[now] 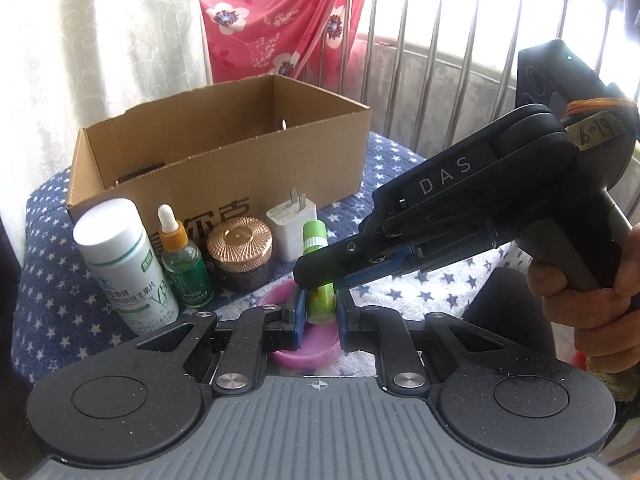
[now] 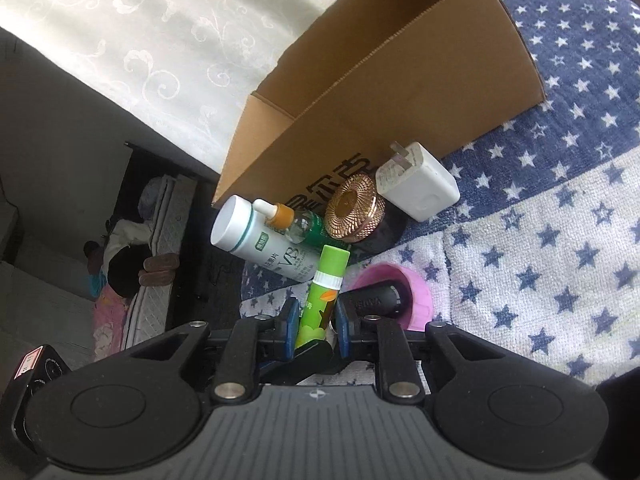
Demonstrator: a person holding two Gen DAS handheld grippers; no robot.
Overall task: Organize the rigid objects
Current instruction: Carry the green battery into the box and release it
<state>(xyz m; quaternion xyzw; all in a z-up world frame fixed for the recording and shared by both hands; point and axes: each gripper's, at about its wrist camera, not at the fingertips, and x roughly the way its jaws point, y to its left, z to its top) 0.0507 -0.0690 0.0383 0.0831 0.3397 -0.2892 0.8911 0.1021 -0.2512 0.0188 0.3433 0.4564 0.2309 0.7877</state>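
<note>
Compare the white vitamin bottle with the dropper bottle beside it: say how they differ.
The white vitamin bottle is opaque, wide, and closed with a flat white cap. The dropper bottle is clear green, slimmer, and topped by an orange collar with a white bulb. The vitamin bottle's top stands about level with the dropper's bulb. Both stand upright on the star-patterned cloth, side by side in front of the cardboard box.

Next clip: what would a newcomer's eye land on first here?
The lime-green lip-balm tube, upright at centre, pinched between the pads of both the left tool and the right tool above a pink round lid. Behind it stands an open brown cardboard box on the blue star-print cloth.
</note>
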